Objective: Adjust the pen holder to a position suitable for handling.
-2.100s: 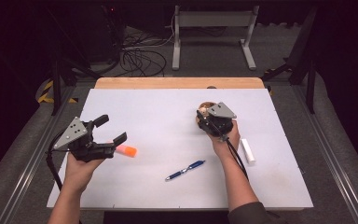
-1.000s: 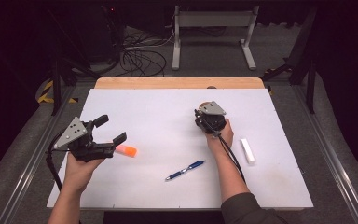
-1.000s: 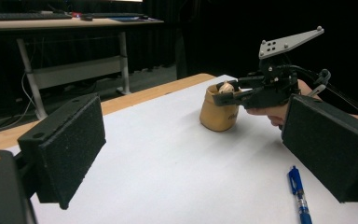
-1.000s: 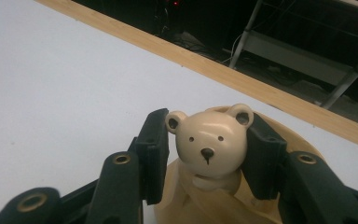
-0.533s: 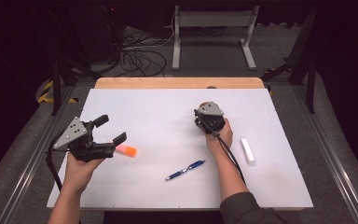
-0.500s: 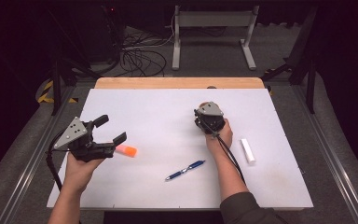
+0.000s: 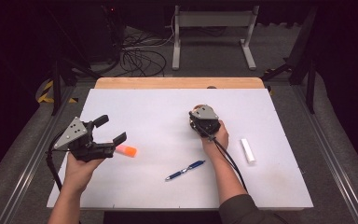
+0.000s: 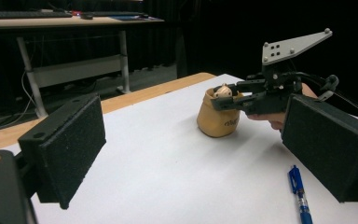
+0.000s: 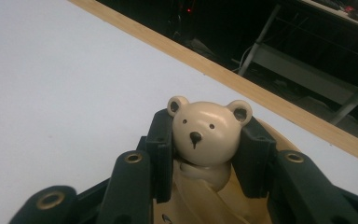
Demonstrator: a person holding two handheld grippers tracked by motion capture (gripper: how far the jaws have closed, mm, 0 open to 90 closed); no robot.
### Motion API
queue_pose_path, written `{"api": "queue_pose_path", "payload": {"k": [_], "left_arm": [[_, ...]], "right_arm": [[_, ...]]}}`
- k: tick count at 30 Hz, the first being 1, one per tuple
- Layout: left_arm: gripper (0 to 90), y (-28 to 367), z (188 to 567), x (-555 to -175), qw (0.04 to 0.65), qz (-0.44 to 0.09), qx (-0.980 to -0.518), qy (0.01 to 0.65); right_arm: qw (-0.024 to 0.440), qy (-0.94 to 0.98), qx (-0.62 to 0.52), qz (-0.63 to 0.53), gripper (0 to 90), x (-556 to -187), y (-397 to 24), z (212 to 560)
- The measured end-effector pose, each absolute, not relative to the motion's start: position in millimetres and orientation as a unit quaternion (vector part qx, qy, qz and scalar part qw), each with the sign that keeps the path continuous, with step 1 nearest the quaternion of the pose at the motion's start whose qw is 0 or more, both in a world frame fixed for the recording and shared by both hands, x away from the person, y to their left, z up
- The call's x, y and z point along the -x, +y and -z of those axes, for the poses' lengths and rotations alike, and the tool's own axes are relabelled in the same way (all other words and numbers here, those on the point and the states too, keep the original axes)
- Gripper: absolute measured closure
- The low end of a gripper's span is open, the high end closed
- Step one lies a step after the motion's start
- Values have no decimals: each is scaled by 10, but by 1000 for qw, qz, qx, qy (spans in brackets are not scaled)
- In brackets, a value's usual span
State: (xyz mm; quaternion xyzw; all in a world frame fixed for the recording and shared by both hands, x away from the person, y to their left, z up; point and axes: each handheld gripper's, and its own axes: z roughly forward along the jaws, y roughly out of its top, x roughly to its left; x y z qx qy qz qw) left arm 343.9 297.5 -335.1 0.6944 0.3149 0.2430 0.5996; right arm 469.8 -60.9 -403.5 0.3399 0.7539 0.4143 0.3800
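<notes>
A tan holder (image 8: 217, 122) topped by a cream bear head (image 9: 208, 132) stands on the white table (image 7: 158, 107), right of centre. My right gripper (image 7: 199, 113) reaches over it from the near side. Its jaws have just been closing, and both pads (image 9: 161, 144) now press on the sides of the bear head. The left gripper view shows the right gripper (image 8: 228, 95) at the holder's top. My left gripper (image 7: 111, 129) hovers near the table's left edge, open with nothing between its pads (image 8: 65, 149). An orange block (image 7: 127, 150) lies just right of it.
A blue pen (image 7: 185, 170) lies near the front middle, and a white stick (image 7: 248, 150) lies right of the right forearm. A wooden strip (image 7: 177, 82) runs along the table's far edge. Cables and a metal stand sit on the floor beyond.
My right gripper has edged a little toward the far left, onto the tan holder. The left gripper, orange block, pen and white stick have stayed put.
</notes>
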Motion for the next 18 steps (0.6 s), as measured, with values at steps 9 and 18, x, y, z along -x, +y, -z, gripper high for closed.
{"api": "queue_pose_path", "payload": {"k": [9,18], "left_arm": [[68,2970,3350,-3437,600,-243,-694,314],[68,2955,3355,-3438,598,-240,-697,314]], "right_arm": [[373,759,-316,-429,638,-4533,-491,3998],[365,767,-293,-440,637,-4340,-372,3954]]}}
